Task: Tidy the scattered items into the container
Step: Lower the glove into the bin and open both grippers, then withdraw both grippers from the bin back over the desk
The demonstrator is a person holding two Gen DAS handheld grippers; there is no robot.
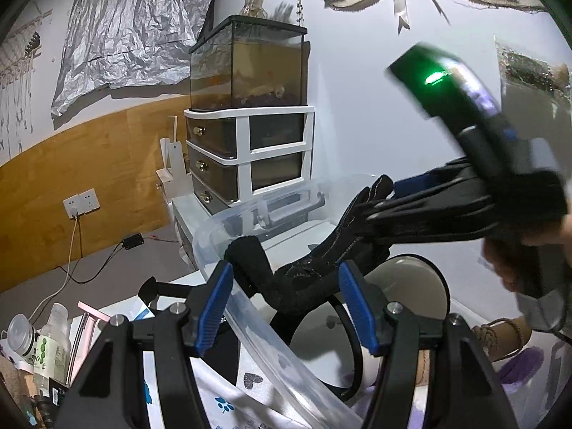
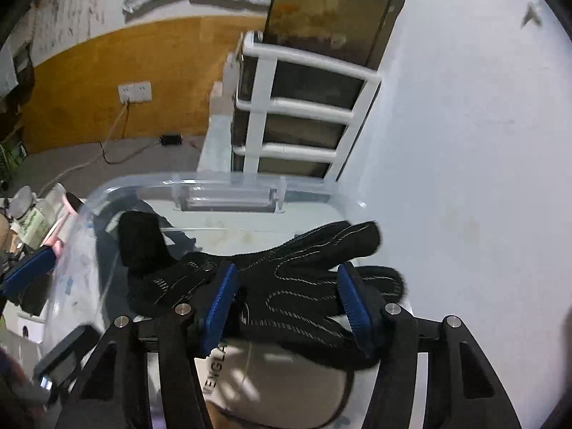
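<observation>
We see a black glove (image 2: 286, 279) stitched in pale thread, stretched above the clear plastic container (image 2: 228, 198). The right tongs (image 2: 287, 302) stand parted, blue pads on either side of the glove's palm; whether those pads touch the fabric we cannot tell. The glove's cuff droops to the left, inside the container's near corner, and its fingers point right, toward the white wall (image 2: 464, 143).

From the left wrist view, the same glove (image 1: 314, 268) lies just ahead of the left tongs (image 1: 286, 300), which stand wide apart and hold nothing. The container's transparent rim (image 1: 250, 307) crosses between these pads. The right tongs (image 1: 386, 211) reach in from the right and meet the glove's fingers; the blurred black body above carries a green light.

Beneath the glove sits a pale round object (image 1: 407, 286) with a dark edge. Behind the container stands a white-framed drawer unit (image 1: 250, 153) with a murky fish tank (image 1: 250, 68) on top. At the left lie plastic bottles (image 1: 53, 343) and a pink object (image 1: 89, 321); a wall socket (image 1: 81, 202) feeds trailing cables.

Open room lies to the right along the white wall; the left is crowded.
</observation>
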